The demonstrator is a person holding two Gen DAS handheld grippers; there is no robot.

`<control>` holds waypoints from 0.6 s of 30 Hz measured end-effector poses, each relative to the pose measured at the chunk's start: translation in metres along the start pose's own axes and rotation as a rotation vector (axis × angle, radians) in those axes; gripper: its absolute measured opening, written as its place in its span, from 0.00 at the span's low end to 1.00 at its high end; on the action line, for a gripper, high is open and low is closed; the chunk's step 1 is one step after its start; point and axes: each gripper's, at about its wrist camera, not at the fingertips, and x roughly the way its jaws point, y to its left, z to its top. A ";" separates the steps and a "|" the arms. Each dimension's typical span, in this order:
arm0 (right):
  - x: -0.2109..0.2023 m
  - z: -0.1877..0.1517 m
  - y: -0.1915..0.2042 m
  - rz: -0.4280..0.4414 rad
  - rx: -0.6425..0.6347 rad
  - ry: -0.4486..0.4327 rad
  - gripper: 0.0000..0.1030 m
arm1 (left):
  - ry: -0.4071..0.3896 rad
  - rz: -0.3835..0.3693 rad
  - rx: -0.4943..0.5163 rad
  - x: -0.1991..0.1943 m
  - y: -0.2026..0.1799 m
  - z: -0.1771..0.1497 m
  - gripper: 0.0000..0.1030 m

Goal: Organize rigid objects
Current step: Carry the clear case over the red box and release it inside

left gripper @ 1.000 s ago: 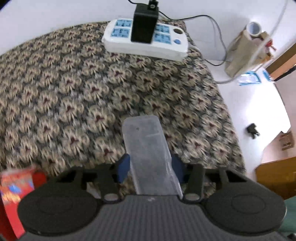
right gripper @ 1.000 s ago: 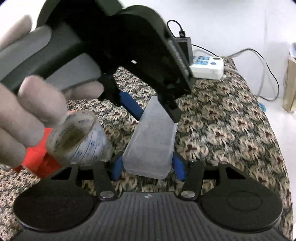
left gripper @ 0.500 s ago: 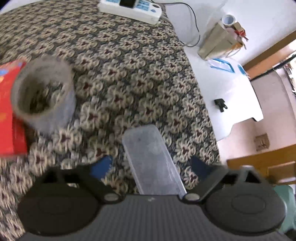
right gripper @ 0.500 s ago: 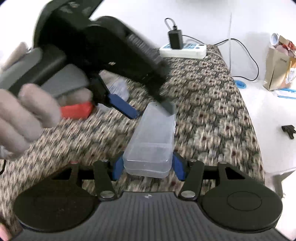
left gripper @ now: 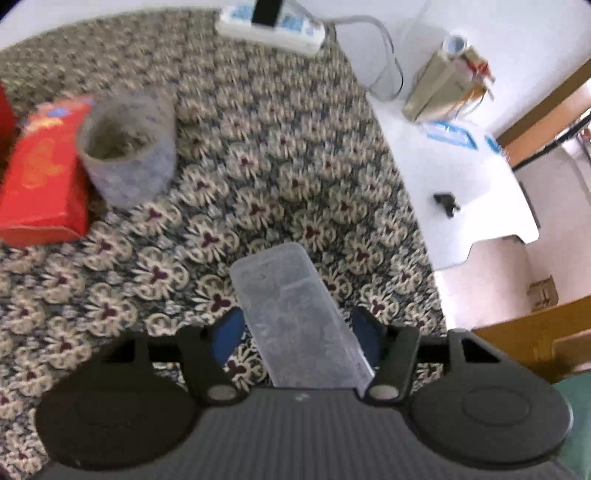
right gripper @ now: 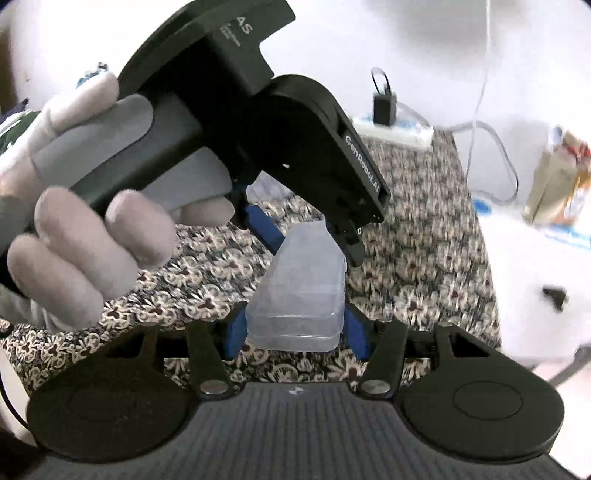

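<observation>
A clear plastic box (left gripper: pixel 295 314) (right gripper: pixel 301 291) is held above the patterned tablecloth (left gripper: pixel 258 155) between both grippers. My right gripper (right gripper: pixel 295 325) is shut on its near end, blue pads on both sides. My left gripper (left gripper: pixel 295 328) has its jaws spread, with gaps between the blue pads and the box. In the right wrist view the left gripper's body (right gripper: pixel 266 122) and the gloved hand (right gripper: pixel 81 243) loom over the box's far end. A grey cup (left gripper: pixel 127 147) stands beside a red box (left gripper: pixel 40 170) at the left.
A white power strip (left gripper: pixel 269 26) with a black adapter lies at the table's far edge. Beyond the right edge are the white floor, a paper bag (left gripper: pixel 439 85), a small black object (left gripper: pixel 447 203) and wooden furniture (left gripper: pixel 535 332).
My left gripper has opened off the clear box, then narrowed a little. The left view swung to take in the cup and red box. The right gripper stays shut on the box.
</observation>
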 end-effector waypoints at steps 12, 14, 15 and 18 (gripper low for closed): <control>-0.034 0.068 0.061 0.084 -0.222 -0.283 0.39 | -0.325 0.073 -0.080 -0.161 0.058 0.009 0.61; -0.031 0.084 0.079 0.098 -0.261 -0.326 0.39 | -0.378 0.094 -0.078 -0.188 0.078 0.015 0.61; -0.027 0.094 0.089 0.109 -0.271 -0.343 0.39 | -0.396 0.103 -0.079 -0.199 0.087 0.018 0.59; -0.008 0.122 0.118 0.152 -0.267 -0.372 0.39 | -0.414 0.101 -0.097 -0.229 0.129 0.033 0.58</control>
